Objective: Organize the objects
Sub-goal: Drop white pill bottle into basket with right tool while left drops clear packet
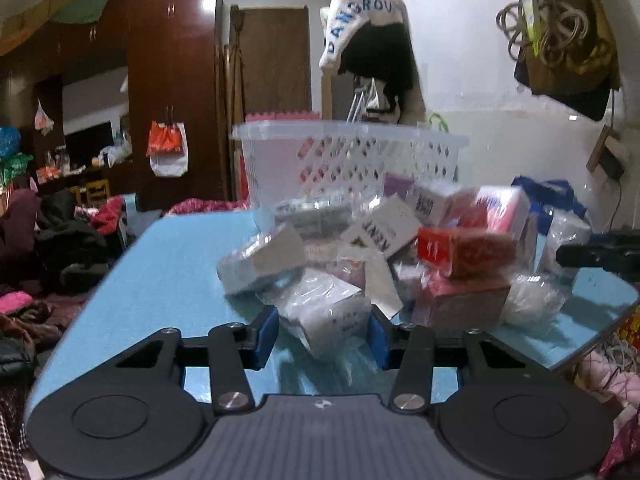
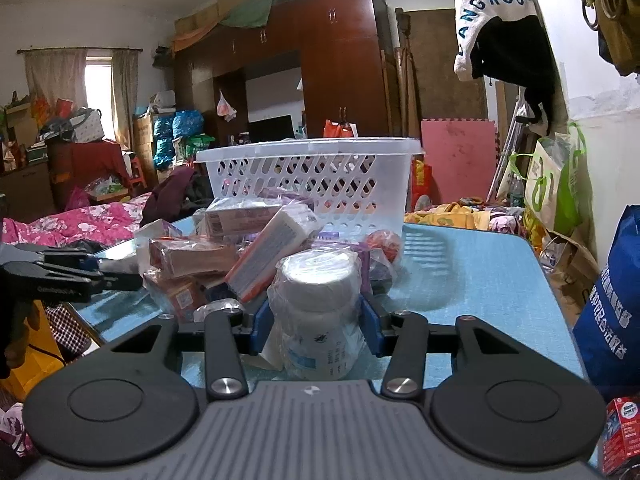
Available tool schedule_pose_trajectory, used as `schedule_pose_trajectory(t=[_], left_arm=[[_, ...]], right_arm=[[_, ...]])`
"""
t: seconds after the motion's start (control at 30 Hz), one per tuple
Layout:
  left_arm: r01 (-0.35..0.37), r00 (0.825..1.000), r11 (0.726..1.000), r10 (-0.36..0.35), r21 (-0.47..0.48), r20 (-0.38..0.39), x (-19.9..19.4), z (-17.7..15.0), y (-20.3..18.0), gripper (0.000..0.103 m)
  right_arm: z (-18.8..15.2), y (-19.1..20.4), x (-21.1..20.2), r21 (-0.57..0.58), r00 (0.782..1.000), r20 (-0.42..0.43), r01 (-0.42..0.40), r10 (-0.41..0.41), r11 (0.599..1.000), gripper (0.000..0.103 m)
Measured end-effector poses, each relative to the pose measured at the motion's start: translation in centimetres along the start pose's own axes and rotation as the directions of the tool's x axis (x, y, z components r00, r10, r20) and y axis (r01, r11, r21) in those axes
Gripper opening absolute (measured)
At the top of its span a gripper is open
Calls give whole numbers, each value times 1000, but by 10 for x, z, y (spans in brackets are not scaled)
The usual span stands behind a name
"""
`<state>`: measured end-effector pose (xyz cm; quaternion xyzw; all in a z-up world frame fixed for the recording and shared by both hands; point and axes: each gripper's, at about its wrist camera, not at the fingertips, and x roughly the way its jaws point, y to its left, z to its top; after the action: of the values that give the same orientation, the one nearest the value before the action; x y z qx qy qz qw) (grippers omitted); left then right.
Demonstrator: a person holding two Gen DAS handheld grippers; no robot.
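Observation:
A pile of medicine boxes (image 1: pixel 400 248) wrapped in clear plastic lies on the light-blue table (image 1: pixel 160 272), in front of a white slotted basket (image 1: pixel 348 156). My left gripper (image 1: pixel 322 336) is shut on a white box in plastic wrap (image 1: pixel 332 312) at the pile's near edge, with its blue pads (image 1: pixel 266 336) against both sides. My right gripper (image 2: pixel 316 328) is shut on a white bottle in a plastic bag (image 2: pixel 320 308), standing upright on the table (image 2: pixel 480 280). The basket (image 2: pixel 312 176) stands behind the pile (image 2: pixel 224 256). Each gripper shows at the edge of the other's view.
A red box (image 1: pixel 464 252) tops the pile's right side. A blue shopping bag (image 2: pixel 612 312) stands off the table's right edge. A bed with pink bedding (image 2: pixel 80 220) and piled clothes (image 1: pixel 60 240) lie to the left. Bare tabletop shows right of the basket.

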<state>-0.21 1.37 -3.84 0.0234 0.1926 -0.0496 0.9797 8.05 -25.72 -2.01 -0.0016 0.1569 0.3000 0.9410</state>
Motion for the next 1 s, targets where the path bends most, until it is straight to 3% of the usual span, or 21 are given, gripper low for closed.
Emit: schedule_pose_trajectory(t=[0.3,0.5,0.77,0.87,1.0], left_arm=[[52,991,999,-52,0,122,-7,39,-6,45],[111,987,994,-108,-20,118,21,75,-1,45],[130,973,989,-114,-73,199,29,141,9,45],[114,976,990,-96,-83,194,50,172,11,45],[76,993,990,-63,-120,102,104,190,18,48]], right_arm=[[33,0,-8,-20,997,68,-20,22,1000,49],[72,4,12,-63,996,82,-35,40,997,49],[120,13,48,-103,995,79,-44,52,994,49],[141,15,74,-122,997,77,-19,29,992,49],[149,11,111,-114,999,44,11,-6,993,51]])
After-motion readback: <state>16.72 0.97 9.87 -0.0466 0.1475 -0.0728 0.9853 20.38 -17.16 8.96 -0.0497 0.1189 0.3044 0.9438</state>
